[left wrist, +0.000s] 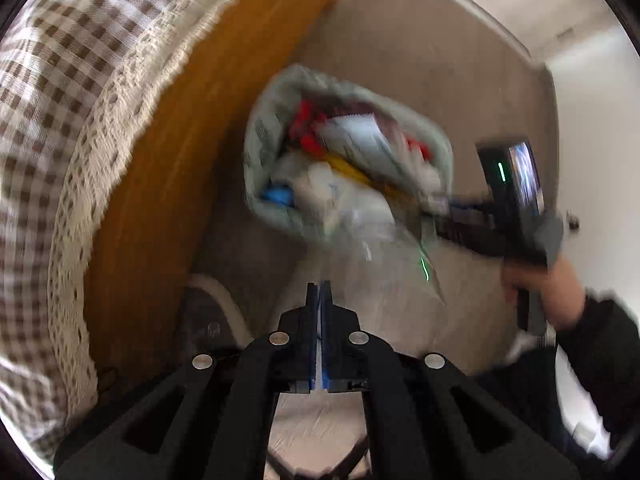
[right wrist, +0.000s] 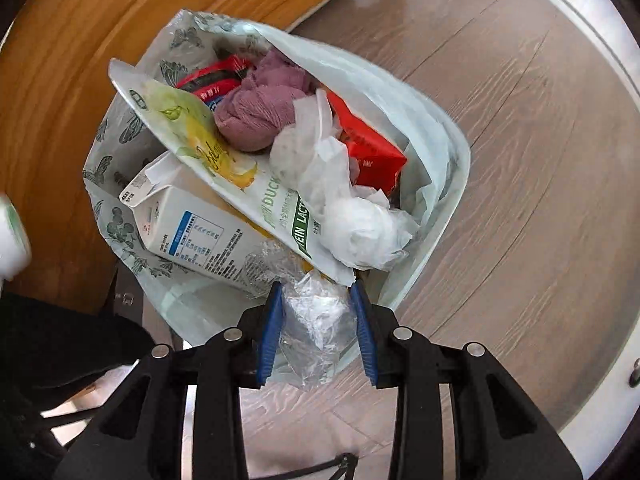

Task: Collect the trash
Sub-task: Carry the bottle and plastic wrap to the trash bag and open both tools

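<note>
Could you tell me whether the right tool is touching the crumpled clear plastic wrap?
Touching. In the right wrist view, the right tool has the crumpled clear plastic wrap bunched between its blue pads, which press it on both sides.

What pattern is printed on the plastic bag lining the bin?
Dark green butterflies and leafy sprigs on the pale bag, clearest in the right wrist view.

Trash bag (right wrist: 420, 128) mouth is heaped: milk carton (right wrist: 188, 232), green pouch (right wrist: 224, 160), purple cloth (right wrist: 256, 116), red box (right wrist: 368, 148) and crumpled tissue (right wrist: 360, 228) block entry. Wooden bench side (right wrist: 60, 120) stands against the bag's left. Floor (right wrist: 540, 200) to the right is open for passage.
</note>
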`<state>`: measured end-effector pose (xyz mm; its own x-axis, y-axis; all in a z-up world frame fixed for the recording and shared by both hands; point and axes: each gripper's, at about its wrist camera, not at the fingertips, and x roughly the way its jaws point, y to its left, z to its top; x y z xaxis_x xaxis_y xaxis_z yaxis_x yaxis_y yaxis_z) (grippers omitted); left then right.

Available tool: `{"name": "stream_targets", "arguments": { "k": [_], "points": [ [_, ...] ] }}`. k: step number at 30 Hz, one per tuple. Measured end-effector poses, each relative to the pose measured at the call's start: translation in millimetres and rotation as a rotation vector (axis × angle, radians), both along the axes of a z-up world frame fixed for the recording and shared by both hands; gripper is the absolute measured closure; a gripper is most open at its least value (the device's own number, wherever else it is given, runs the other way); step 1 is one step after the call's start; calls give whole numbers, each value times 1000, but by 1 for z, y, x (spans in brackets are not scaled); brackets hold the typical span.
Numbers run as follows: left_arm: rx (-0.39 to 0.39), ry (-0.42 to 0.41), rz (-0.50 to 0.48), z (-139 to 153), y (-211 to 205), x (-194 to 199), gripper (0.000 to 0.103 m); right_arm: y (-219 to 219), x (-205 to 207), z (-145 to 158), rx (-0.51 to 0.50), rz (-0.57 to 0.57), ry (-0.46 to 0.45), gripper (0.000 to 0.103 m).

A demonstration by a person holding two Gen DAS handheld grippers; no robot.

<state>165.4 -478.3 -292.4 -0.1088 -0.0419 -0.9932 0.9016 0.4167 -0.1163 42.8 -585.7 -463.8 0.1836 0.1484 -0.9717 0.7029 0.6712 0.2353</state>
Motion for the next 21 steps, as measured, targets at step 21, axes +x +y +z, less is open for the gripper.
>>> {"name": "stream_targets", "arguments": {
  "k": [21],
  "points": [
    [158,12,176,-112,-48,53,103,17,2,17,3,30,-80,39]
  ]
}}
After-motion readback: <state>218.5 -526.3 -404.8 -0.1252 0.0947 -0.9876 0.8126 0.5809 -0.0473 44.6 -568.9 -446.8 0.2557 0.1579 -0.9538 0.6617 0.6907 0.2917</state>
